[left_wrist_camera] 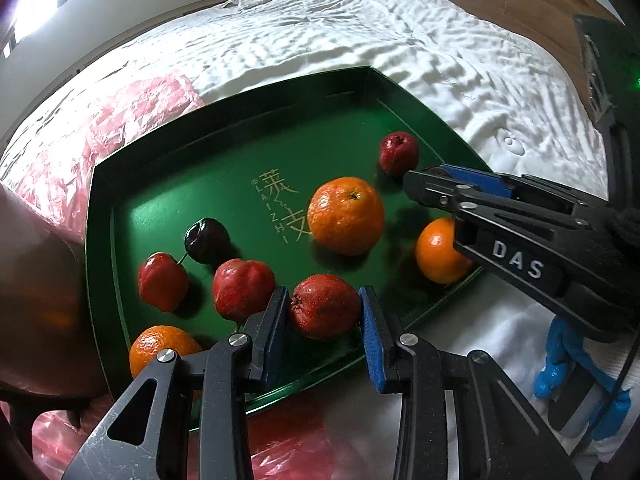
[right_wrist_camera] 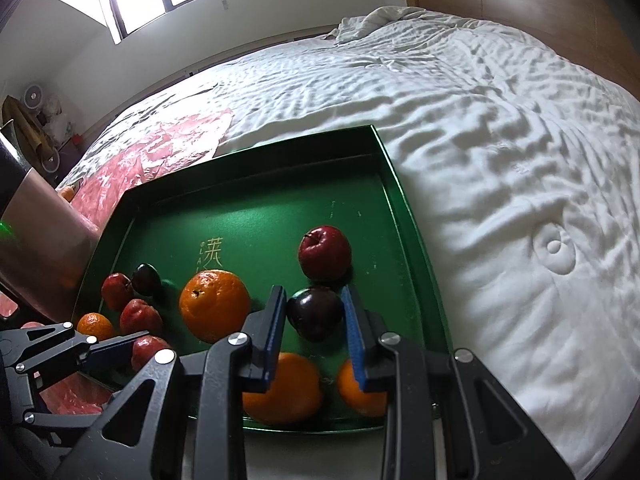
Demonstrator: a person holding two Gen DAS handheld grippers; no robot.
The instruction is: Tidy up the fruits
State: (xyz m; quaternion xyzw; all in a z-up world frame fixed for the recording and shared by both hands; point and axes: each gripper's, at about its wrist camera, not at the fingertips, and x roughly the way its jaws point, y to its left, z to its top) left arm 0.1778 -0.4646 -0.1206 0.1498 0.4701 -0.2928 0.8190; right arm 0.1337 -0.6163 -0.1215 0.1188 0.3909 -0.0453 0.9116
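- A red fruit (left_wrist_camera: 324, 306) is pinched between the pads of the left gripper (left_wrist_camera: 324, 320), at the near edge of the green tray (left_wrist_camera: 224, 128).
- A dark plum (right_wrist_camera: 315, 314) is clamped in the right gripper (right_wrist_camera: 314, 320), just right of the tray's big orange (right_wrist_camera: 214, 306).
- The tray is sat on a white bed (right_wrist_camera: 500, 140).

Left gripper (left_wrist_camera: 324, 312) angled steeply down, blue pads (left_wrist_camera: 374, 340) clamped on a red fruit (left_wrist_camera: 324, 306); right gripper (right_wrist_camera: 314, 312) tilted down, likewise clamped on a dark fruit (right_wrist_camera: 314, 314).
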